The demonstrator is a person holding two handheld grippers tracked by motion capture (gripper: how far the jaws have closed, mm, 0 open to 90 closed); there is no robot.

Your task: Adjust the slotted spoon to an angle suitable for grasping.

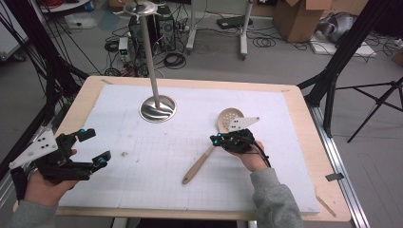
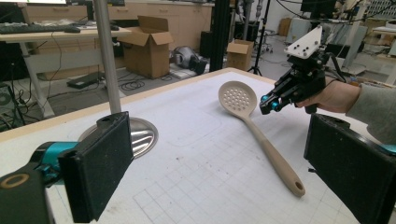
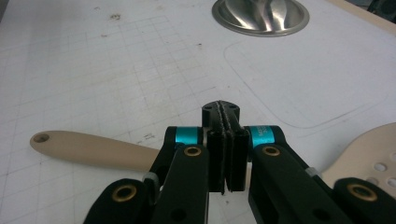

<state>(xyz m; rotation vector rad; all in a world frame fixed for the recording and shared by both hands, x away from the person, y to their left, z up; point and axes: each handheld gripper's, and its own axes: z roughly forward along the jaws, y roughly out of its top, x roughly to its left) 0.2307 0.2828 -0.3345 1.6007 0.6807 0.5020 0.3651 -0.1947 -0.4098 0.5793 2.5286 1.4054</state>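
Cardboard box (image 2: 148,46) behind table, beyond slotted spoon (image 2: 261,135).

The slotted spoon (image 1: 209,149) is beige, its bowl dotted with small round holes. The mat (image 1: 157,166) is white with a faint grey grid — edged by the pale wooden counter (image 1: 78,97). Both tools are black with teal accents — left tool (image 1: 88,145), right tool (image 1: 217,139). The stand (image 1: 158,108) is shiny silver.
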